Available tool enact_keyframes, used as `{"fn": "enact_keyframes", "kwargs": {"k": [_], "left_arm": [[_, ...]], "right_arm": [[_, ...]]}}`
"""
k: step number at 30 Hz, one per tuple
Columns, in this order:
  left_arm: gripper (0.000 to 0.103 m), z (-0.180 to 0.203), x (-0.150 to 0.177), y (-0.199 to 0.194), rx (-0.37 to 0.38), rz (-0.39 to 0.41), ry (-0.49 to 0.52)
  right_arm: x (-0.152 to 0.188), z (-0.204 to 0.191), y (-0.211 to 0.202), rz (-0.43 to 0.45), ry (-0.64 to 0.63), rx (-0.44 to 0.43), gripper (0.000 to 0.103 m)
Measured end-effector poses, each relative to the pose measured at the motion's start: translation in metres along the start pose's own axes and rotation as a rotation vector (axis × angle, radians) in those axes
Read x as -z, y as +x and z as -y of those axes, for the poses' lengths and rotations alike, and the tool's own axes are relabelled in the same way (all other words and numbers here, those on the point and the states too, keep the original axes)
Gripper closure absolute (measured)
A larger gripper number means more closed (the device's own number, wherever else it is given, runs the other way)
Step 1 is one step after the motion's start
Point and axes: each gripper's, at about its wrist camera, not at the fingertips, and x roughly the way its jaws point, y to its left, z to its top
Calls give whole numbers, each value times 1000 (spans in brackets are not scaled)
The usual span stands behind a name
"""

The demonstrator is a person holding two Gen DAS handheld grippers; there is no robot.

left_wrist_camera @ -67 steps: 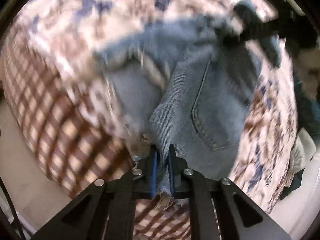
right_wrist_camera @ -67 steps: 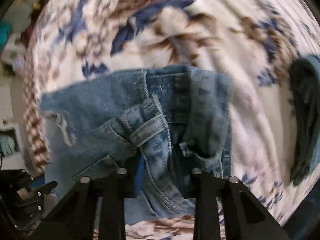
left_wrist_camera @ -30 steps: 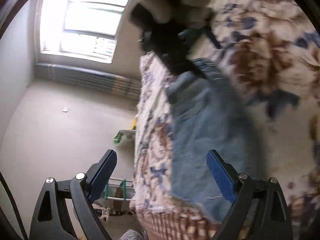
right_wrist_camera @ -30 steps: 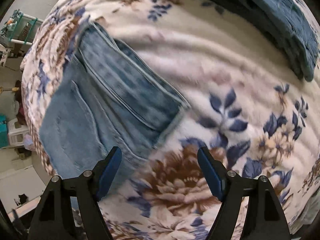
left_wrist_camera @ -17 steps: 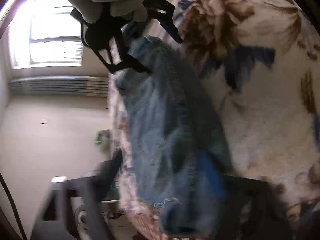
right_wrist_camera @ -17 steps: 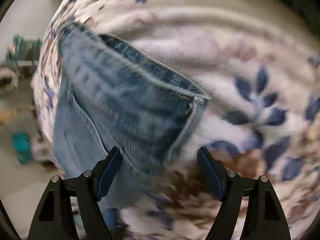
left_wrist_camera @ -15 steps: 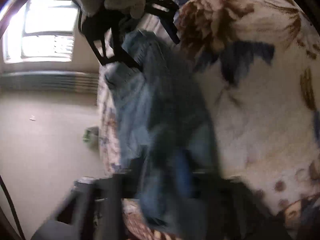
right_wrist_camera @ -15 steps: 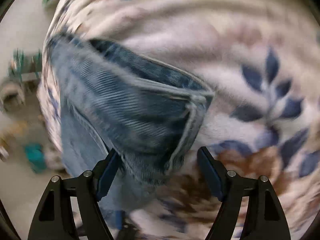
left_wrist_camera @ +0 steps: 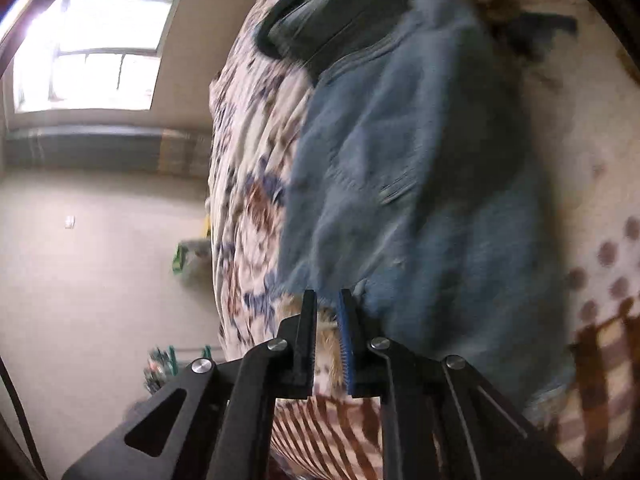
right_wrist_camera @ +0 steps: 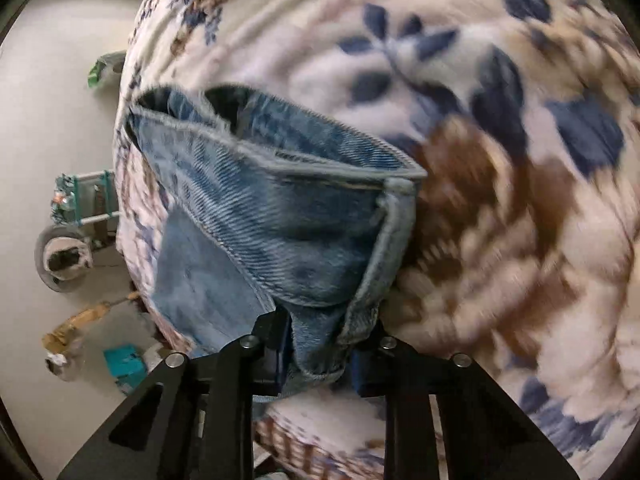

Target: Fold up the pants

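The pants [left_wrist_camera: 404, 184] — blue denim, folded into a thick bundle — lie on a flowered blanket [right_wrist_camera: 500, 208] near its edge, where the cloth falls down toward the pale floor [right_wrist_camera: 52, 92]. In the right wrist view the right gripper [right_wrist_camera: 320, 344] has its fingers pressed together on a bunched corner of the pants, at the seamed hem, and the denim fills the space between them. In the left wrist view the left gripper [left_wrist_camera: 328, 332] has its two fingers drawn almost together at the near edge of the pants; only a thin slit remains between them, and frayed pale threads and blanket show in it — I cannot tell if any denim is really caught there. A bright window [left_wrist_camera: 88, 52] stands in the far wall. Beside the bed, on the floor, a small wheeled cart [right_wrist_camera: 76, 224] and a teal box [right_wrist_camera: 124, 364] are seen.
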Motion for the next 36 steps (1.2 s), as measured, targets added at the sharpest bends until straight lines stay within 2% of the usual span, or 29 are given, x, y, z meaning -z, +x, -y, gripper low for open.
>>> {"fn": "enact_keyframes", "kwargs": {"k": [1, 3, 7, 10, 12, 15, 17, 18, 19, 21, 24, 27, 30, 33, 36], "left_arm": [[87, -6, 2, 1, 39, -20, -53], [74, -16, 3, 6, 141, -83, -165], [73, -39, 20, 24, 442, -312, -514], [73, -47, 38, 34, 598, -454, -738], [73, -54, 49, 37, 684, -527, -885], [72, -68, 78, 41, 841, -599, -1214], [58, -71, 103, 44, 1002, -589, -1505], [43, -69, 110, 45, 1073, -573, -1626], [30, -64, 115, 45, 1135, -558, -1725], [20, -52, 114, 50, 1245, -537, -1860], [20, -37, 114, 53, 1335, -561, -2012], [20, -34, 129, 28, 1336, -511, -2171], [20, -18, 133, 15, 1355, -556, -2290], [20, -4, 121, 4, 1436, -634, -2379], [20, -10, 116, -14, 1429, -659, -2367]], "right_arm": [[3, 5, -1, -1, 14, 3, 65], [6, 11, 2, 9, 58, 25, 63], [11, 8, 2, 32, 99, 37, 53], [15, -3, -3, 39, 72, 69, 33], [17, -11, -5, 38, 41, 91, 32], [26, -19, -14, 44, -5, 122, 25], [32, -17, -21, 51, -15, 122, 21], [33, -17, -23, 54, -16, 115, 20], [34, -14, -25, 57, -13, 107, 19], [34, -7, -28, 70, 16, 89, 17], [31, 11, -28, 70, 81, 46, 17], [25, 19, -25, 72, 119, 9, 17], [22, 20, -21, 63, 129, -38, 17], [17, 20, -12, 49, 127, -25, 17], [12, 17, -8, 49, 113, -10, 17]]}}
